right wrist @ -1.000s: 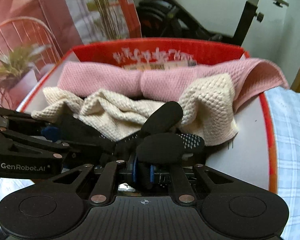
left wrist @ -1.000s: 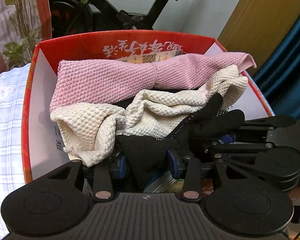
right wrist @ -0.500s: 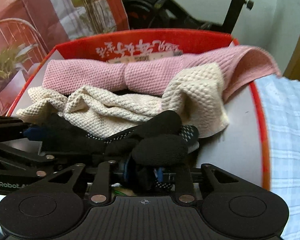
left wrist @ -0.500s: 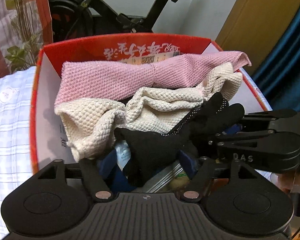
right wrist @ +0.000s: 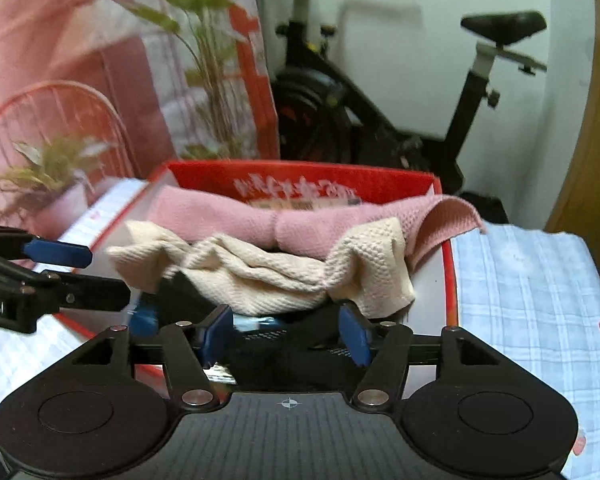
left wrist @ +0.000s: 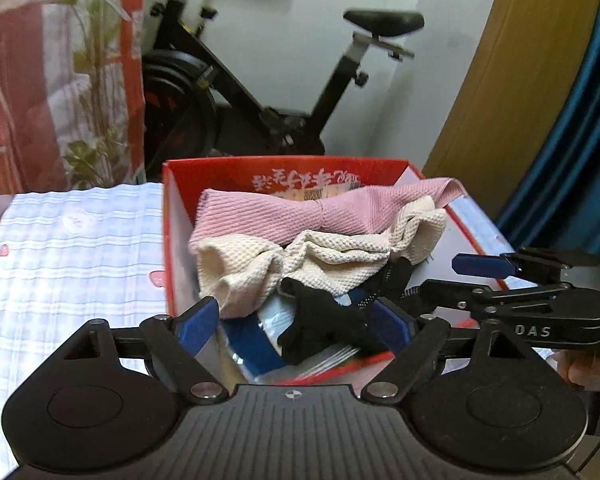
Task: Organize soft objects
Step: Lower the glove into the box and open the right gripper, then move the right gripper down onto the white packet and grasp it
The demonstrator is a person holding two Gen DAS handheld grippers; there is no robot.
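The left gripper (left wrist: 296, 322) has just been opening: its blue fingers (left wrist: 198, 322) stand wide apart and released, with the black glove (left wrist: 320, 320) lying loose between them, touching neither pad as far as the left wrist view shows. The right gripper (right wrist: 286, 334) has likewise just been opening; its fingers (right wrist: 354, 334) are parted and released, and the dark fabric of the glove (right wrist: 284, 344) sits in the gap below them, apparently not pinched.

The glove lies inside the red box (left wrist: 284, 168), at its near edge, on top of some plastic packaging (left wrist: 332, 356) and a blue item that cannot be identified. Just behind it is the crumpled cream cloth (left wrist: 320, 260), and behind that the pink cloth (left wrist: 300, 212), folded along the far wall with one corner draped over the box's rim. In the left wrist view the right gripper (left wrist: 480, 266) reaches in from the side, near the box's corner.

The step in hand looks like the release of the glove into the box, both hands letting go together. The box rests on a checked bedcover (left wrist: 72, 264); an exercise bike (left wrist: 260, 92) and a plant (right wrist: 204, 60) stand beyond.

Next, both grippers probably need to pull clear without snagging the glove's fingers, then go for another soft item or tuck in the overhanging pink corner.
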